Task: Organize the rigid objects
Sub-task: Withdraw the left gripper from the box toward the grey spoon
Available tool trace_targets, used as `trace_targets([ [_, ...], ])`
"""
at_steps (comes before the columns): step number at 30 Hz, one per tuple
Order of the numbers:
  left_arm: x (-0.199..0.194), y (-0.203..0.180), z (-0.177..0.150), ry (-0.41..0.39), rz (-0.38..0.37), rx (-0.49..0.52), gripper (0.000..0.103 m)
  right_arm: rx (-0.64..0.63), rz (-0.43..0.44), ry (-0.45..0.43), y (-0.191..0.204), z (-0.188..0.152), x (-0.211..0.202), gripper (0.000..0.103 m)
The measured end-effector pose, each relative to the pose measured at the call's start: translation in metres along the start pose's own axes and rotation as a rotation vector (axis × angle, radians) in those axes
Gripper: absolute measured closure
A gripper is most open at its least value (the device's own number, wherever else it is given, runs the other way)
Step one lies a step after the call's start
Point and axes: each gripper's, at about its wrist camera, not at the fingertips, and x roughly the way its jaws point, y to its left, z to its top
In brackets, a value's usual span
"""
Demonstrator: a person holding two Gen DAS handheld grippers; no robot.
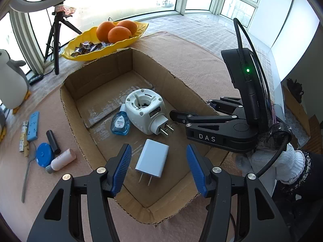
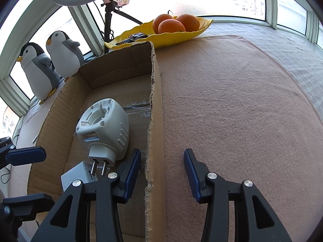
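Observation:
An open cardboard box (image 1: 80, 92) lies on a pink mat. Inside it are a white plug-in device (image 1: 146, 111), a small blue bottle (image 1: 120, 123) and a white charger (image 1: 152, 158) with its prongs toward me. My left gripper (image 1: 158, 167) is open and empty, its jaws standing either side of the charger, above it. My right gripper (image 2: 162, 173) is open and empty, straddling the box's right wall (image 2: 154, 121); it also shows in the left wrist view (image 1: 212, 125). The plug-in device (image 2: 105, 129) and charger (image 2: 78, 174) show in the right wrist view.
Left of the box lie a blue remote-like bar (image 1: 33, 126), a black tube (image 1: 53, 142), a blue lid (image 1: 44, 154), a pink cylinder (image 1: 62, 159) and a spoon (image 1: 27, 173). A yellow dish (image 1: 84, 38) of oranges stands behind. Plush penguins (image 2: 38, 68) and a tripod (image 1: 53, 40) stand by the window.

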Motion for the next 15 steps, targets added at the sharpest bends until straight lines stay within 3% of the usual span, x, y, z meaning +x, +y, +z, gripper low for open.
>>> trace_targets([
  [6, -0.019, 0.017, -0.006, -0.034, 0.018, -0.003, 0.047, 0.001, 0.0, 0.0, 0.0, 0.0, 0.0, 0.062],
  [15, -0.04, 0.096, -0.027, -0.034, 0.129, -0.092, 0.047, -0.006, -0.006, 0.005, 0.001, 0.0, 0.001, 0.062],
])
